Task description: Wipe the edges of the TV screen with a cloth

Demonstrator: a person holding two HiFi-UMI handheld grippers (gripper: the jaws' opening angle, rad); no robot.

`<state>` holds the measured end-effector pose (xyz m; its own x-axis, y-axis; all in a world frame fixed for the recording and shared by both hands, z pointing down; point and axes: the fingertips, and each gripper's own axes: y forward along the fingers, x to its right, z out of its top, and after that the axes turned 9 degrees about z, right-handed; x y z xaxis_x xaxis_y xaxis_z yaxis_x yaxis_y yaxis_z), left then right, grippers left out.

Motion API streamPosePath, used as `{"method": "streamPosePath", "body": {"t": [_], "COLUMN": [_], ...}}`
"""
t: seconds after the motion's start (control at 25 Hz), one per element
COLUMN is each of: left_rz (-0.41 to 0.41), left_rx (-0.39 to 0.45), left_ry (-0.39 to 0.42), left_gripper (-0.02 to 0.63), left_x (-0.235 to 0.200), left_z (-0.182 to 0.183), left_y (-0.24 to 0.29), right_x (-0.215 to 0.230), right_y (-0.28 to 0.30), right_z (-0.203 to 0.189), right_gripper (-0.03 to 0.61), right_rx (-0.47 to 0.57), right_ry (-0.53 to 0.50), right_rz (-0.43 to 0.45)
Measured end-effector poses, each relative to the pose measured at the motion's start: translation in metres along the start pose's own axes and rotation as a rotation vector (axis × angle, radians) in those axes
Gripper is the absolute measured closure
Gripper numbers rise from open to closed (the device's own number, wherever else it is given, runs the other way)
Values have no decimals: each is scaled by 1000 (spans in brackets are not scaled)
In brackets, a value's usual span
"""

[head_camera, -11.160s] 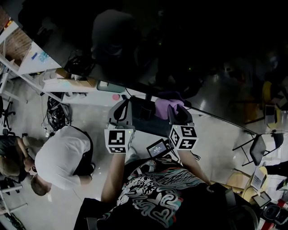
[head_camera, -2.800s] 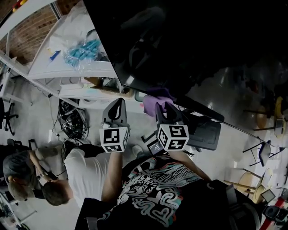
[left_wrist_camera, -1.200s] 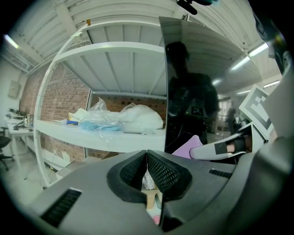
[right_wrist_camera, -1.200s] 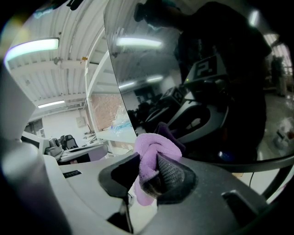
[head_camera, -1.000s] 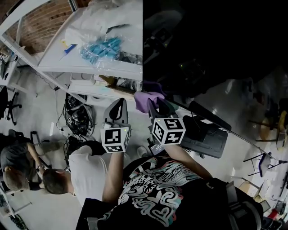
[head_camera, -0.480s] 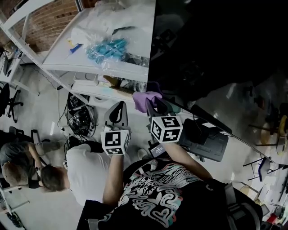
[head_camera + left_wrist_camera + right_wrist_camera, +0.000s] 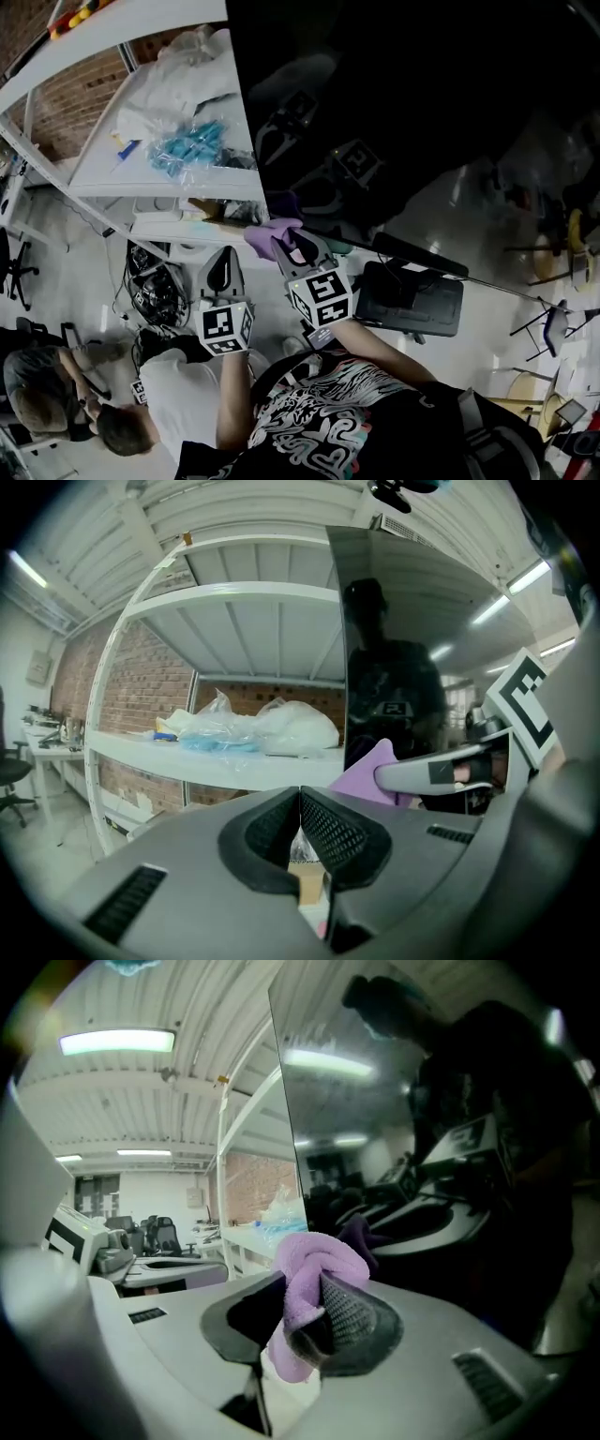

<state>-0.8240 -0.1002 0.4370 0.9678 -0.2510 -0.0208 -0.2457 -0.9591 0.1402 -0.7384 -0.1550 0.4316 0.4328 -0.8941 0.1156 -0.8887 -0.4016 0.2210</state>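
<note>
The right gripper (image 7: 302, 1321) pinches a bunched purple fleece cloth (image 7: 317, 1262) in its jaws near a lower corner of the large glossy black TV screen (image 7: 403, 112). The left gripper (image 7: 300, 822) has its jaws together and empty. Only a small wad of cloth sticks out, so I judge the bare jaws could scrape the glass.

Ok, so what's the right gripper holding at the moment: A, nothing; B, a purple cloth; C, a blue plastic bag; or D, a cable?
B: the right gripper view shows the right gripper shut on a purple cloth bunched between its jaws, near the edge of the dark TV screen.
</note>
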Motion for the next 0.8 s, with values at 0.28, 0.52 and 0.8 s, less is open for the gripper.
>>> {"method": "streamPosePath", "body": {"t": [0.28,0.52,0.8], "left_rz": [-97,-178,-200], "left_rx": [-40,-31,14], "left_ry": [21,60,85], "left_gripper": [595,595,595], "left_x": [36,91,152], "left_z": [-16,-14,8], "left_y": [-7,-15,-64], "right_x": [13,52,62], "right_y": [-79,-158,-261], "right_z": [13,12,-11], "right_gripper": [446,446,446], "right_rx": [86,86,89], "right_ry": [-42,-70,-19], "right_rz": [-85,-239,-334]}}
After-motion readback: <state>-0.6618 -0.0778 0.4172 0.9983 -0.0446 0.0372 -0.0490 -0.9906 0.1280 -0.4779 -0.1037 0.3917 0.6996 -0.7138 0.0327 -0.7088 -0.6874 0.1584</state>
